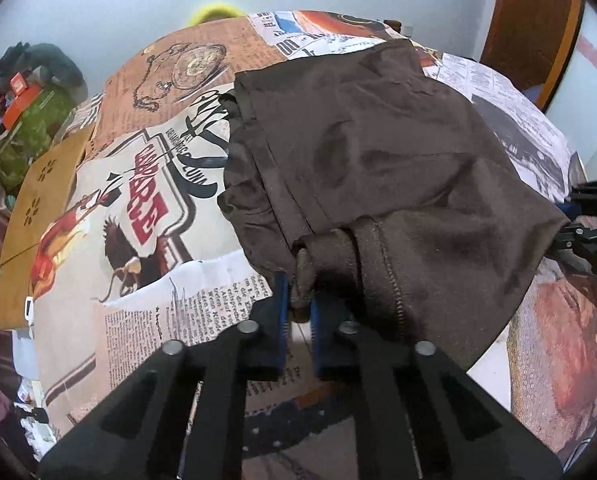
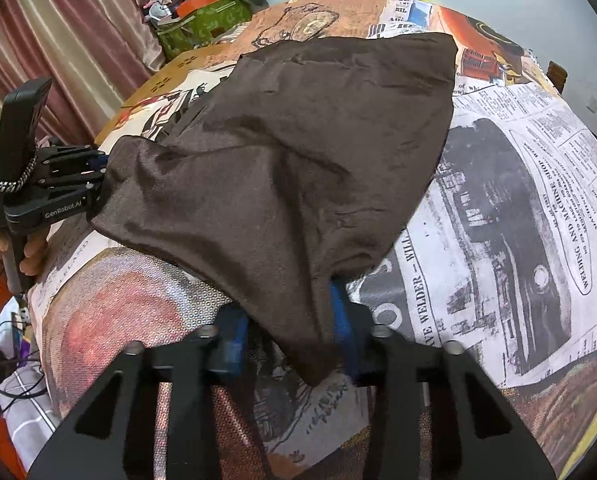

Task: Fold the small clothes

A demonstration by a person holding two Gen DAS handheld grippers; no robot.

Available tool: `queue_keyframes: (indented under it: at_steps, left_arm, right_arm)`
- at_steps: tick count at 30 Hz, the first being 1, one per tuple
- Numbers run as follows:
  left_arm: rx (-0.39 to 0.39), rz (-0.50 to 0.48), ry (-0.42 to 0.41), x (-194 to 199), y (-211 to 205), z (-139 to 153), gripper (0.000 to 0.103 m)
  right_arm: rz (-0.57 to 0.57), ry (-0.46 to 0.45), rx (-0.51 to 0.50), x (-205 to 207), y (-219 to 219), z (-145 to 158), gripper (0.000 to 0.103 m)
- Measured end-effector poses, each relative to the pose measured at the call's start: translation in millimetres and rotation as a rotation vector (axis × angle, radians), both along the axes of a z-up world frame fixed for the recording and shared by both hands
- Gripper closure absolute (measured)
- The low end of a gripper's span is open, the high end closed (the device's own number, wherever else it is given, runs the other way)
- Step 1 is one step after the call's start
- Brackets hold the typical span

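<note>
The left gripper (image 1: 298, 300) pinches a bunched corner of the brown garment (image 1: 378, 152); the right gripper (image 2: 288, 332) clamps another corner, its fingertips partly hidden under cloth. The garment lies lifted over a newspaper-print tablecloth (image 2: 518, 200). Pink curtains (image 2: 58, 40) hang beyond.

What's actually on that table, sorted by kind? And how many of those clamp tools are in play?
Brown garments: 1, the brown garment, lying on the newspaper-print tablecloth
Handheld grippers: 2, the left gripper and the right gripper, each with its fingers pinching an edge of the cloth
Tablecloths: 1
Total: 4
</note>
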State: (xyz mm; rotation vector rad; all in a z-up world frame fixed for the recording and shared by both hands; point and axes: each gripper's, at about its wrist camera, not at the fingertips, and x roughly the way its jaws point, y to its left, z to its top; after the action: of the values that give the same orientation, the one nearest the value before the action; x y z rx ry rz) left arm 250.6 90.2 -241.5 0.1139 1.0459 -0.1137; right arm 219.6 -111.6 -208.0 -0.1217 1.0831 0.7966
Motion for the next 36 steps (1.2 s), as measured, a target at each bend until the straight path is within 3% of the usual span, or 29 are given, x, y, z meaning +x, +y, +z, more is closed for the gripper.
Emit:
queue_keyframes:
  at_steps: [13,17,19,22,25,27,29,32,36]
  left_arm:
    - [-0.11,0.033,-0.062,-5.2,7.7,32.4,0.098]
    - [-0.111,0.039,-0.001,-2.1,9.9,30.1,0.098]
    - [-0.119,0.049,0.04,-5.7,14.4,25.1,0.093]
    - [-0.104,0.074,0.053,-15.9,20.9,23.8,0.09]
    - [-0.099,0.094,0.047,-26.0,29.3,29.1,0.078]
    - [-0.103,0.103,0.034,-32.3,33.1,36.6,0.057]
    - [-0.112,0.106,0.019,-36.0,34.4,43.4,0.044]
    - [-0.16,0.093,0.02,-35.4,31.0,47.2,0.038]
    - [-0.196,0.07,0.06,-24.4,19.5,34.8,0.037]
  right_arm:
    - [-0.025,-0.073,0.067,3.2,-7.3,28.3,0.09]
    - [-0.029,-0.084,0.081,6.1,-8.6,34.9,0.09]
    - [-0.024,-0.082,0.079,5.1,-8.2,33.7,0.09]
    - [-0.016,-0.072,0.077,3.5,-6.2,30.0,0.09]
    - [-0.012,-0.06,0.073,2.6,-6.9,27.0,0.09]
    - [-0.011,-0.058,0.072,3.0,-6.8,26.2,0.09]
    - [-0.012,-0.057,0.075,2.9,-7.1,26.6,0.09]
    - [-0.012,-0.061,0.075,1.6,-6.6,27.3,0.09]
    - [-0.01,-0.059,0.073,-0.1,-6.0,26.1,0.09]
